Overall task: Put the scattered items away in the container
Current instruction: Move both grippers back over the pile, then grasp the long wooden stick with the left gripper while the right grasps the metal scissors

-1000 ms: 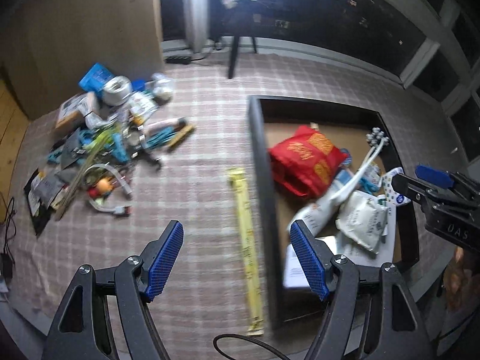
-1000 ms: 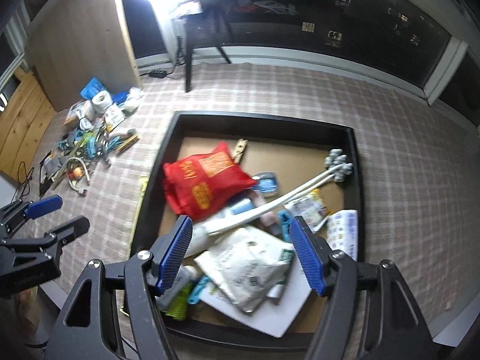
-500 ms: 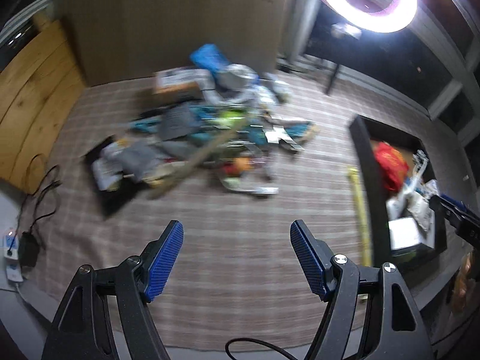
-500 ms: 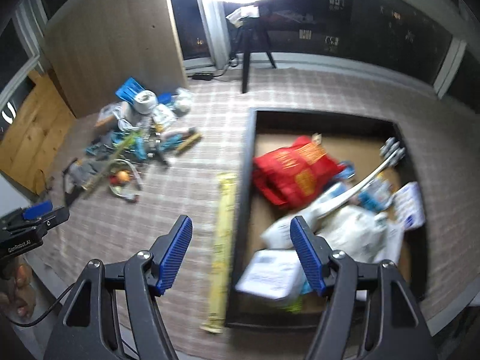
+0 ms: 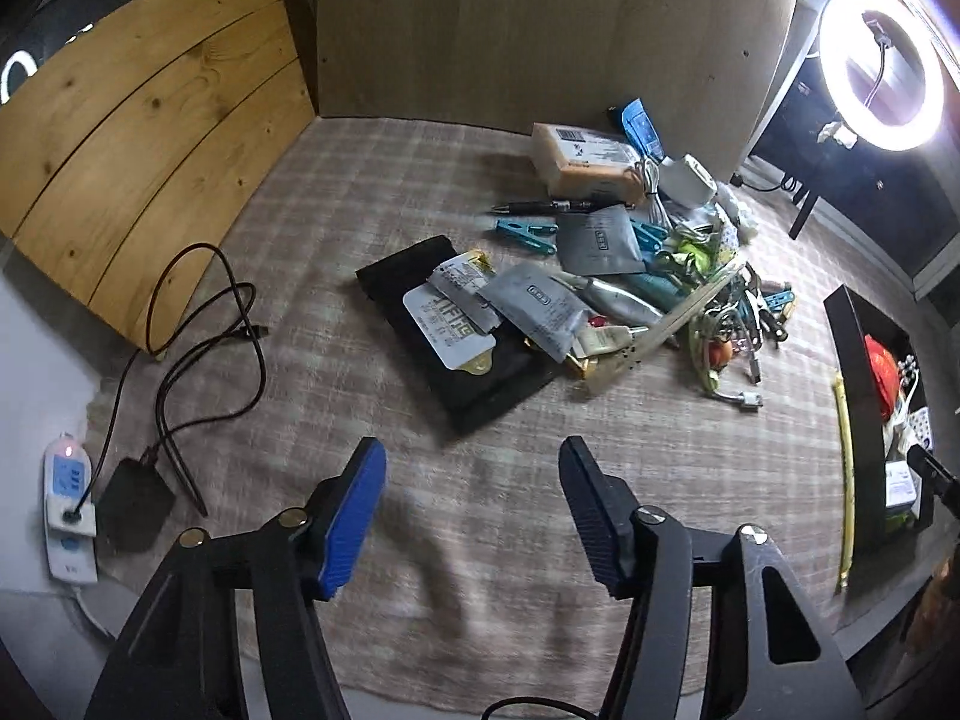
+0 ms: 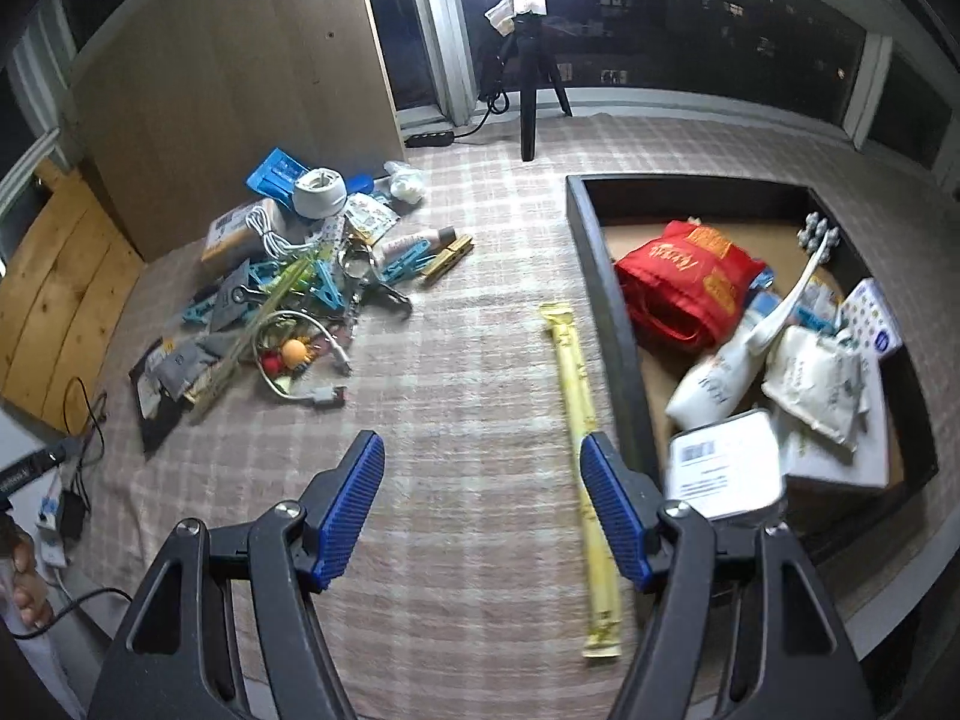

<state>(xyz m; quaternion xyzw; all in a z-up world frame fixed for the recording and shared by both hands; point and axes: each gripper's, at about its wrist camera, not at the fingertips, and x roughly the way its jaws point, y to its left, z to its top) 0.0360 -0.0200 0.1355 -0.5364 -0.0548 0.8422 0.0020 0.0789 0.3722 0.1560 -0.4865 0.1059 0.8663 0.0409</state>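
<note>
Left gripper [image 5: 471, 516]: jaws just narrowing, part open, empty.
Right gripper [image 6: 483, 507]: jaws wide, empty.
Advice: aim centre-frame at black pouch [image 5: 462, 384] (flat; pinch an edge).

A matt woven checked cloth [image 6: 468, 360] is covering the worktop. Glossy foil sachets [image 5: 540, 306] are glinting beside knotty wooden boards [image 5: 150, 138]. Ribbed blue rubbery pads [image 6: 345, 516] are lining matt black plastic fingers.
</note>
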